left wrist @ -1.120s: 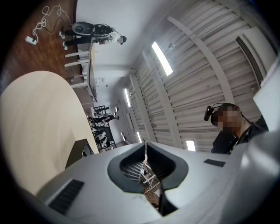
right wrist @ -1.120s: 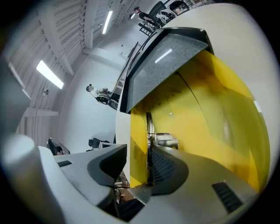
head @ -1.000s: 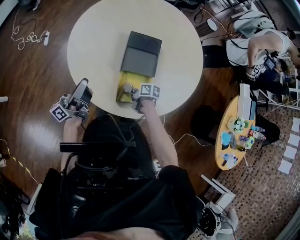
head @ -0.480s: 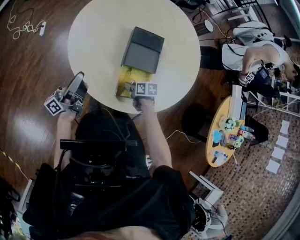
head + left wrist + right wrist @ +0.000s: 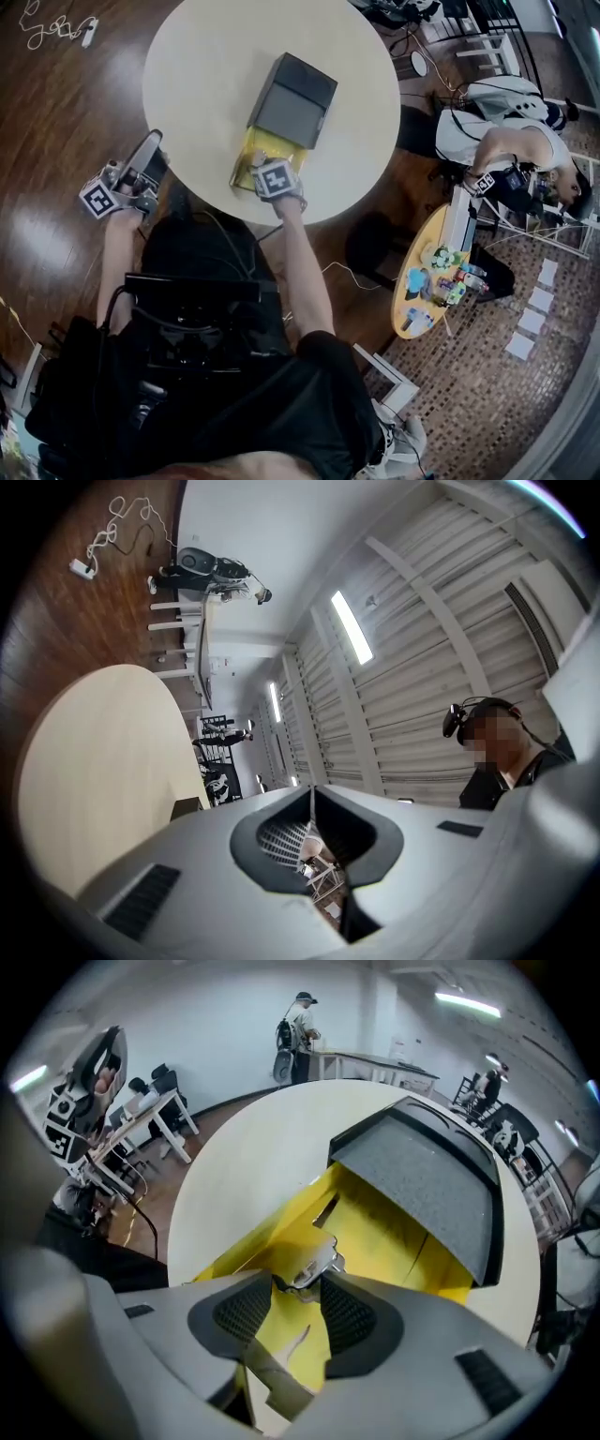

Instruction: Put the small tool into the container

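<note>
We hold the small metal tool [image 5: 314, 1262] clamped at the tips of our right gripper [image 5: 297, 1285], just over the open yellow container [image 5: 380, 1227] beside its grey lid [image 5: 292, 98]. The container sits on a round cream table [image 5: 206, 56]. Our left gripper [image 5: 127, 183], jaws pressed together, hangs over dark wood floor [image 5: 56, 122].

TABLE: round table [image 5: 197, 66], upper centre of head view | CONTAINER: container [image 5: 251, 146] at table's near edge, cover [image 5: 292, 98] over its far end | TOOL: small tool [image 5: 314, 1262] between right gripper [image 5: 298, 1283] jaws, above container's near end | LEFT: left gripper [image 5: 150, 142] off table, frame left, over floor [image 5: 56, 122] | SIDE: second table [image 5: 405, 309], frame right, person [image 5: 506, 155] behind it
</note>
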The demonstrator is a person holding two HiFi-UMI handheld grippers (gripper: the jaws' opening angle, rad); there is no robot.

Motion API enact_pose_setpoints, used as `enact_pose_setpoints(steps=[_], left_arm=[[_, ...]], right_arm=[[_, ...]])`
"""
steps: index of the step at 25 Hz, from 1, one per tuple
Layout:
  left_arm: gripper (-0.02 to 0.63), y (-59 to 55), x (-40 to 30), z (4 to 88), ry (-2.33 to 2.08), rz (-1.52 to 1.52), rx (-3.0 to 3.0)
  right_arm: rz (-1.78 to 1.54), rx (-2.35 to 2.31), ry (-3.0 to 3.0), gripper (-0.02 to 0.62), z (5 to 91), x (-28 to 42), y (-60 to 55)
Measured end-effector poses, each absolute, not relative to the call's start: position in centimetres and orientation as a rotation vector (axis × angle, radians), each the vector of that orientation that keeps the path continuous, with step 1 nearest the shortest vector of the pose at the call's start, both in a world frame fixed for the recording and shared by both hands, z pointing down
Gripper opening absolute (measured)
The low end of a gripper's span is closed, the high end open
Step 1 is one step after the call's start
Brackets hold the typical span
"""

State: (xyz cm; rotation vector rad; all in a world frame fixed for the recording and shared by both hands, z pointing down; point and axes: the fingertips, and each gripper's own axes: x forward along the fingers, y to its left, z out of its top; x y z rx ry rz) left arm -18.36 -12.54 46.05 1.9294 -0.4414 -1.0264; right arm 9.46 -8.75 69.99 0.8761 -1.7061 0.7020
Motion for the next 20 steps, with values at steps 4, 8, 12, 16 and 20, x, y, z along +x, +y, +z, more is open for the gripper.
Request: enact_pose_setpoints(steps=[4, 8, 12, 16, 20], left_arm=[[0.006, -12.5, -18.6, 46.2, -0.441, -1.037, 1.922], [0.006, -12.7, -18.5, 46.4, -0.443, -1.036, 1.913], [0.006, -12.7, -18.3, 46.5, -0.438, -1.024, 1.913], [0.006, -12.8, -17.7, 46.1, -0.419, -1.02, 1.92], [0.006, -12.6, -17.3, 45.7, -0.401, -1.012, 1.929]], right_arm=[[0.764, 0.916, -1.744, 0.175, 69.3, 9.8, -8.5], [1.004, 1.055, -1.826, 0.175, 67.9, 10.4, -8.6], [0.914, 1.168, -1.803, 0.173, 66.8, 12.3, -9.6], [0.862, 1.105, -1.774, 0.173, 68.3, 10.8, -9.7], [0.77, 1.054, -1.76, 0.173, 68.2, 9.3, -9.9]])
